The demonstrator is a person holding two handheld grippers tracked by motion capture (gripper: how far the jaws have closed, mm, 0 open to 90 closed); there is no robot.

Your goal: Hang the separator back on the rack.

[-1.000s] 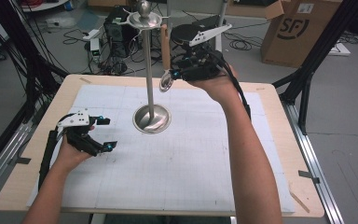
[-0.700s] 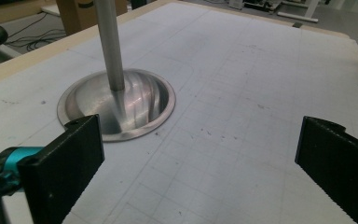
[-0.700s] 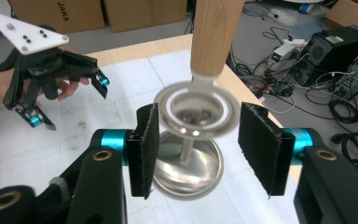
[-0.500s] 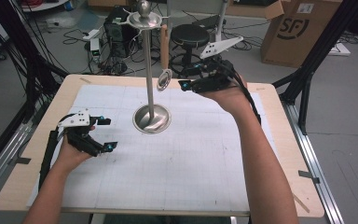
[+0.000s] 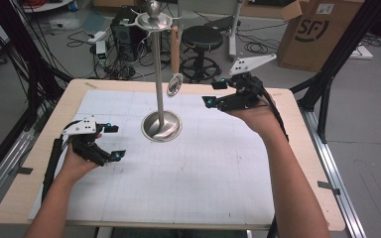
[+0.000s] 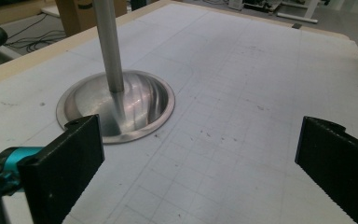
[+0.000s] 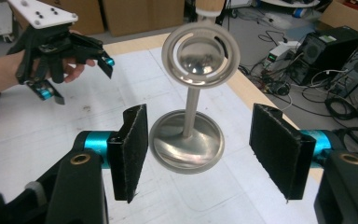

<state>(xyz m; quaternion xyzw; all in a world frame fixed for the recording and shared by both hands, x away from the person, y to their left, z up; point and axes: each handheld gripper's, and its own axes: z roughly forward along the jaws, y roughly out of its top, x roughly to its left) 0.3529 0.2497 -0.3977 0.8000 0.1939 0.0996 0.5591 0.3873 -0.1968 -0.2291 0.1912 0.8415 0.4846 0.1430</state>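
The right gripper (image 5: 217,94) has drawn back from the hanging utensil (image 5: 174,85), a small round strainer-like spoon with a wooden handle, which was at its jaws a second ago and between them half a second ago. Its jaws have just been opening, and they now stand apart with nothing between them; in the right gripper view the utensil's ringed bowl (image 7: 200,53) hangs free beyond the black pads (image 7: 129,149), untouched. The utensil hangs from the top disc of the metal stand (image 5: 160,74), whose dished base (image 5: 161,127) sits on the gridded mat toward the far edge of the desk (image 5: 297,163), near the middle of its width. The right gripper now hovers toward the far right corner, well apart from the stand. The left gripper (image 5: 115,142) rests near the left edge, its place unchanged, jaws spread wide and empty, the base showing between them farther off. Judgement: the hanging step appears complete, the release is clean, and the right hand is clearing the work area.
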